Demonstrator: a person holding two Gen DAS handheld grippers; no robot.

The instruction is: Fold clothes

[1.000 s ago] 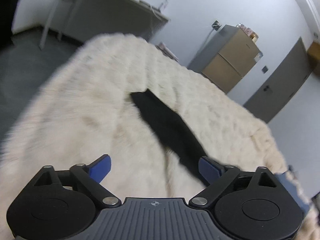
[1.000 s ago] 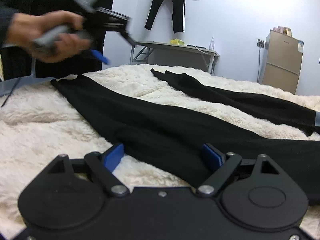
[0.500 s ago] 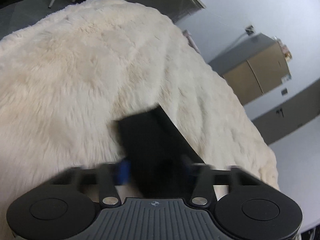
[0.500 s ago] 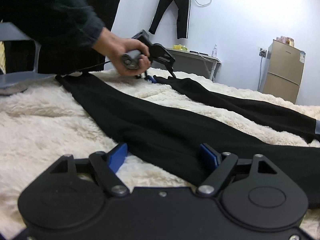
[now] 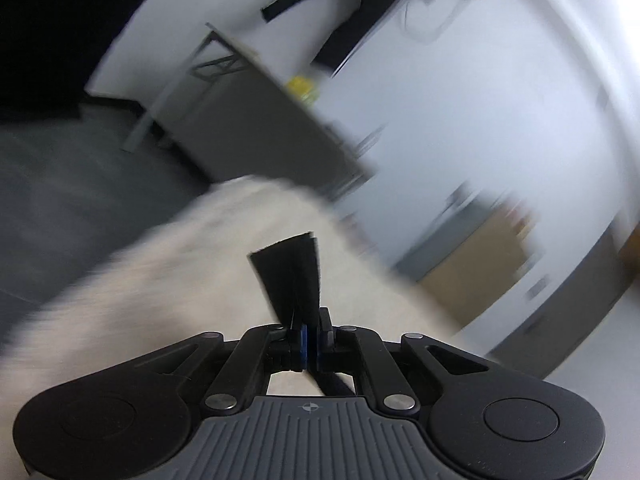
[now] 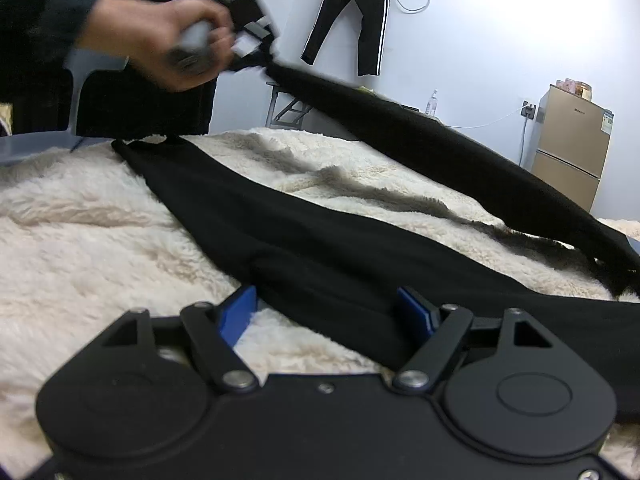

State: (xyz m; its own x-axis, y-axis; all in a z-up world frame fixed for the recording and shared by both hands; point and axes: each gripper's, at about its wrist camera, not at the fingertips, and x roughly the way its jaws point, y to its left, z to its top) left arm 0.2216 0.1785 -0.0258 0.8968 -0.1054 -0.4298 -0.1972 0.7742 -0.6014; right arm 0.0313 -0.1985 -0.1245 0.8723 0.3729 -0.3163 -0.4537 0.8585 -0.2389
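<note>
Up comes the far leg of the black trousers (image 6: 304, 240), which half a second ago lay flat on the blanket while the left gripper was only just reaching its cuff. Now that cuff (image 5: 290, 276) sticks out from between the pressed-together fingers of the left gripper (image 5: 308, 346), and the leg hangs in a taut line from the raised left hand (image 6: 160, 46) down to the crotch at the right. The near leg and waist lie flat on the cream fleece blanket (image 6: 80, 240). Right gripper (image 6: 330, 312) sits spread wide over the upper leg, blue pads clear of the cloth, holding nothing. No fold is laid yet by my reading; leg over leg, then the lengthwise folds, all remain. A second pair of trousers (image 6: 356, 12) hangs on the wall, a small fridge (image 6: 568, 144) beside it.
</note>
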